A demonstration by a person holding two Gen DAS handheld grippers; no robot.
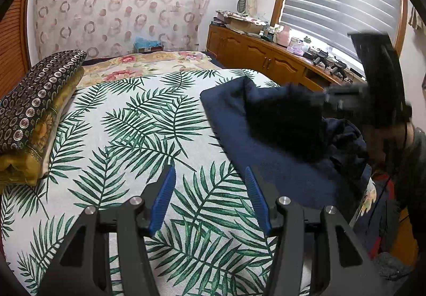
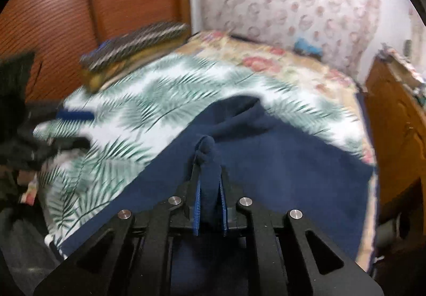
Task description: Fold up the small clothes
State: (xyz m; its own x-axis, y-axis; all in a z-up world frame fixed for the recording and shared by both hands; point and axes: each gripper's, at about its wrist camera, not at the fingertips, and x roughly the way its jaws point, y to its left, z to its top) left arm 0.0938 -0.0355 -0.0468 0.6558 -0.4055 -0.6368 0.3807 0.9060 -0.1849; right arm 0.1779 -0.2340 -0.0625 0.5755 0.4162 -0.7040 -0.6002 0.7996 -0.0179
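Observation:
A navy blue garment (image 1: 279,163) lies on the palm-leaf bedspread (image 1: 127,136), at the right in the left wrist view. My left gripper (image 1: 210,173) is open and empty, over the bedspread just left of the garment's edge. My right gripper (image 2: 209,163) is shut on a bunched fold of the navy garment (image 2: 279,171) and holds it up off the bed. It shows in the left wrist view (image 1: 346,101) as a blurred black shape at the garment's far right. The left gripper shows blurred at the left of the right wrist view (image 2: 77,125).
Folded patterned blankets (image 1: 34,115) are stacked at the bed's left side. A floral cover (image 1: 149,64) lies at the far end. A wooden cabinet (image 1: 266,56) with clutter runs along the right under the window blinds. A wooden louvred door (image 2: 66,16) stands behind the blankets.

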